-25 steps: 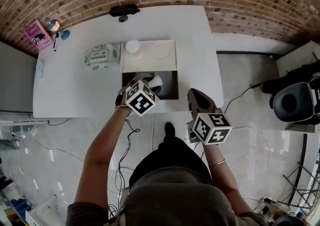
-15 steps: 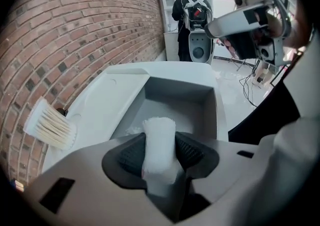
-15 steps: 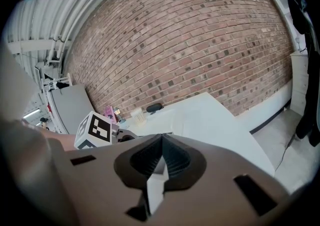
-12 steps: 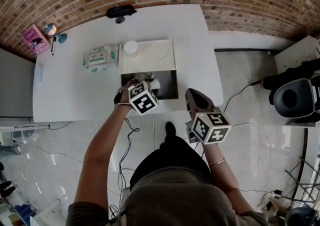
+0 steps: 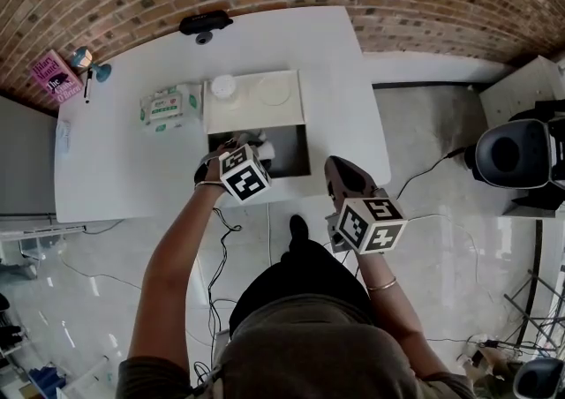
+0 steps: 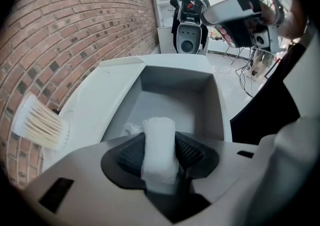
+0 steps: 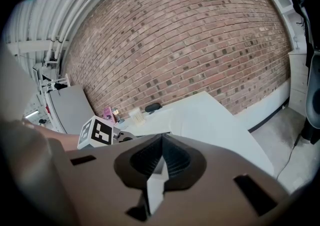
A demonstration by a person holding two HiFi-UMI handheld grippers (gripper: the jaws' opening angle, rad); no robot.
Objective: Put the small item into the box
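Head view: the left gripper (image 5: 236, 143) is being held over the box's (image 5: 293, 152) near left; the pink book's (image 5: 55, 76) print is unreadable. Left gripper view: a white roll (image 6: 159, 146) is being clamped, its long axis pointing along the jaws, above the box. Right gripper view: the right gripper (image 7: 161, 162) is being held closed, empty.

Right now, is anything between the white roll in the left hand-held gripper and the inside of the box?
Nothing visible blocks it. The left hand-held gripper grips the white roll right at the open box, its lid folded back clear of the opening. Only a small white scrap lies inside.
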